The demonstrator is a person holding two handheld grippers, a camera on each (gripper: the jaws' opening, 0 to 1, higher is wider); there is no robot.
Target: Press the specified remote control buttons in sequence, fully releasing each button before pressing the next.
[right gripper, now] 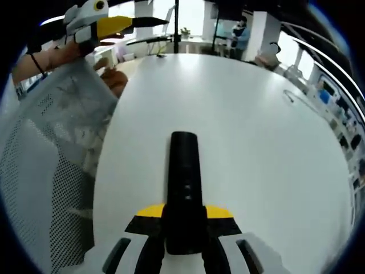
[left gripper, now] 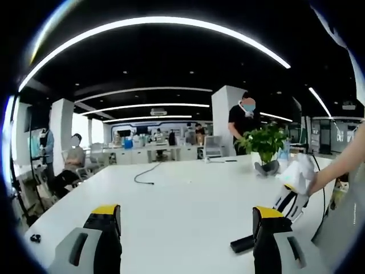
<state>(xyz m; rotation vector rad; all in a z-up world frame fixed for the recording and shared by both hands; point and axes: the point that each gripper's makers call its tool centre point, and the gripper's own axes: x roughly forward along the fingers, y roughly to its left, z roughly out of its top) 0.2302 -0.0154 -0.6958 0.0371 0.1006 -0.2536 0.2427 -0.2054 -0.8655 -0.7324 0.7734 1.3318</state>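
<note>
White table (left gripper: 188, 194) spans the lower half of the left gripper view; a plant (left gripper: 264, 140) stands at right centre, a cable (left gripper: 147, 174) lies mid-frame. Right gripper (right gripper: 183, 231), bottom centre of its view, jaws closed on the black remote (right gripper: 185, 182), which lies on the table pointing up-frame. Left gripper (left gripper: 188, 220) jaws wide apart, holding nothing; the remote's end shows at lower right.

Open office, long white table (left gripper: 188, 194), curved ceiling light strips (left gripper: 154, 25), white pillar (left gripper: 223, 117), potted plant (left gripper: 265, 140)
</note>
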